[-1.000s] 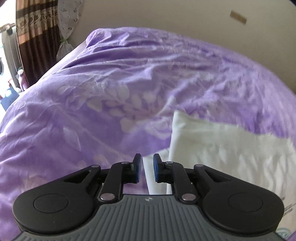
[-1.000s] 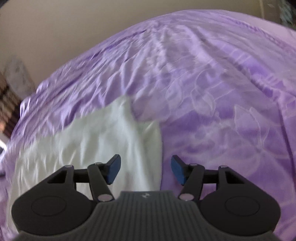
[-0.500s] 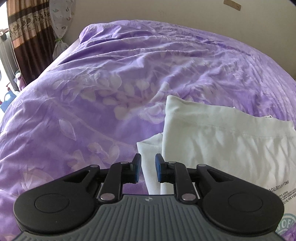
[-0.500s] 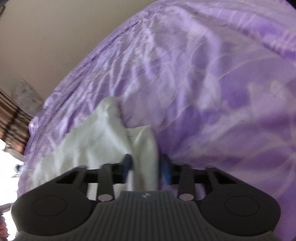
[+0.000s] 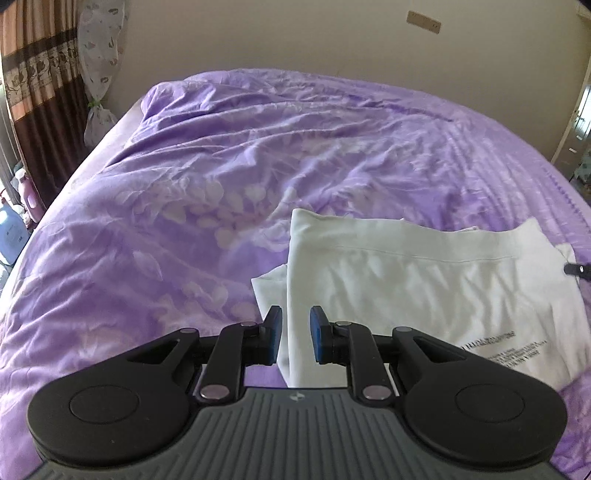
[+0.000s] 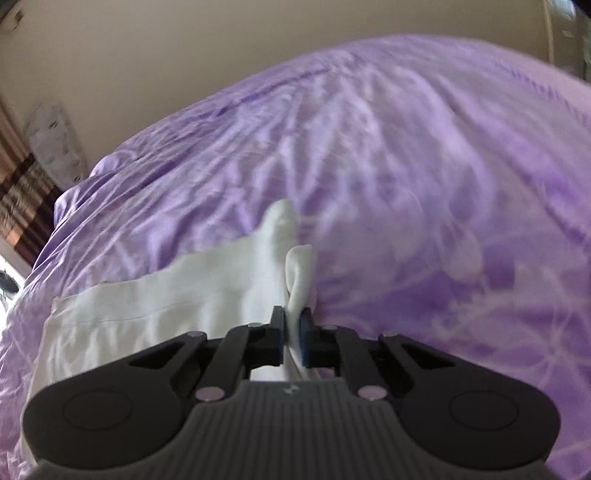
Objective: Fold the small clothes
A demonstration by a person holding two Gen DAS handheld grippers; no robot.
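A white garment [image 5: 424, 280] with small printed text lies partly folded on the purple bedspread [image 5: 207, 177]. My left gripper [image 5: 295, 338] has its jaws a small gap apart, with the garment's left folded edge between them; whether they pinch the cloth is unclear. My right gripper [image 6: 293, 338] is shut on the garment's right edge [image 6: 299, 273], which bunches up above the pads. The rest of the garment [image 6: 155, 306] spreads to the left in the right wrist view. A tip of the right gripper shows at the right edge of the left wrist view [image 5: 578, 269].
The purple bedspread with pale leaf print covers the whole bed [image 6: 424, 166]. A brown patterned curtain [image 5: 37, 96] and a tied white drape [image 5: 98, 70] hang at the far left. Bottles [image 5: 14, 225] stand on the floor beside the bed. A beige wall [image 5: 314, 33] is behind.
My right gripper closed from wide open onto the garment's right edge and lifted it. The left gripper drew back and up slightly, showing more of the garment; its jaw gap stayed about the same.
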